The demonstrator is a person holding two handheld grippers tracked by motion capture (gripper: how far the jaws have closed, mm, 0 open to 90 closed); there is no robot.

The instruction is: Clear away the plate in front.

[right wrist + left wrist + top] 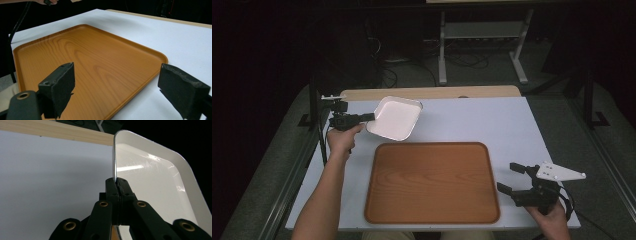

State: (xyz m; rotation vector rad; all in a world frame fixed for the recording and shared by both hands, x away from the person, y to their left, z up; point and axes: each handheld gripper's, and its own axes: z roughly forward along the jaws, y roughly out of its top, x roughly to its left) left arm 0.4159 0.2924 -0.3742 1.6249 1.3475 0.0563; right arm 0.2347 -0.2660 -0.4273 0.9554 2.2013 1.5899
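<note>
Left gripper (371,117) pinches the rim of a white dish (395,118), its jaws pressed together on the thin edge; in the left gripper view the dish (152,182) stands nearly on edge, rising from between the black jaws. Seen from the high view, the white table (492,125) carries a wooden tray (432,182) in the middle of its near half. The dish is tilted and sits beyond the tray's far left corner, close to it but apart, with the wooden strip (432,92) along the table's far edge just behind it. Right gripper (512,178) rests by the tray's near right corner with its jaws spread wide and nothing between them; in the right gripper view the tray (87,67) lies just ahead of the two pads.
</note>
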